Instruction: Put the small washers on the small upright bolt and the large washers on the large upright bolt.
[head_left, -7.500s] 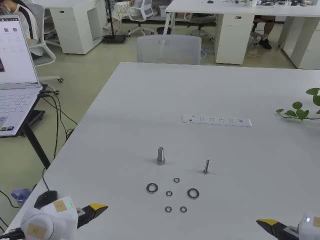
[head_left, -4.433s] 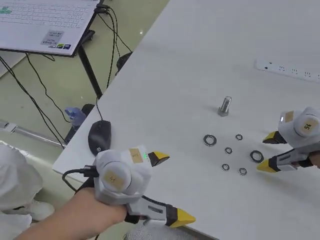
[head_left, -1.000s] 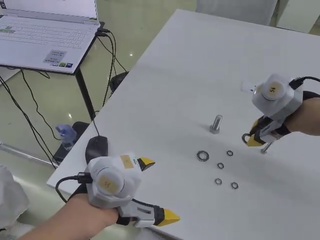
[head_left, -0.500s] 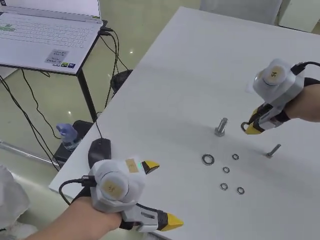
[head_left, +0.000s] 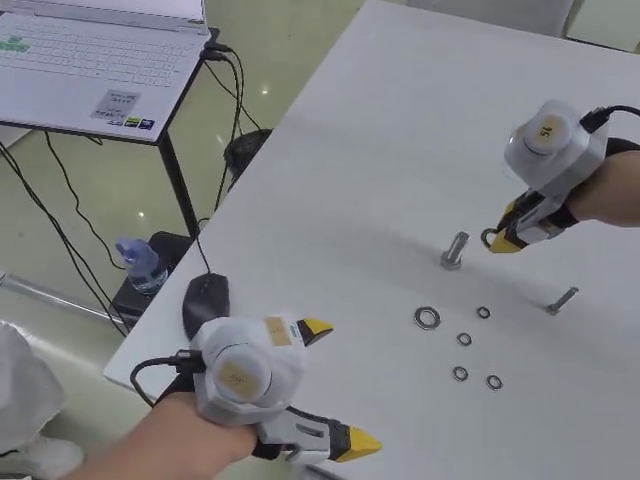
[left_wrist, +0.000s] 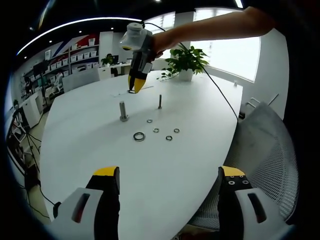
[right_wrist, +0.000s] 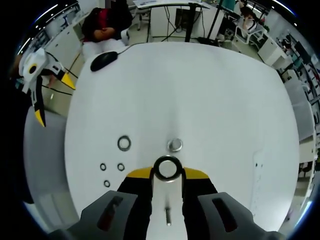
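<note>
Worktop: white, carrying both bolts and the loose washers at centre right of the head view.

Change noted: a few seconds ago two large washers were lying on the worktop; one is now sitting in the right gripper. One second ago that gripper was hanging beside the small bolt; it is now hanging just right of the large bolt. Judgement: the washer is being brought to the correct bolt, and threading is not yet done.

Right gripper: the arm is entering from the right edge of the frame, the gripper pointing down and to the left. Its fingers are pinching the held large washer by its rim. In the right gripper view the bolt head is showing just beyond the ring, not yet through it.

Left gripper: waiting at lower centre over the worktop's near edge, fingers spread wide and holding nothing.

Both bolts are standing upright in the left gripper view.

Remaining large washer: lying flat below the large bolt.

Small washers: four, lying untouched at lower right.
</note>
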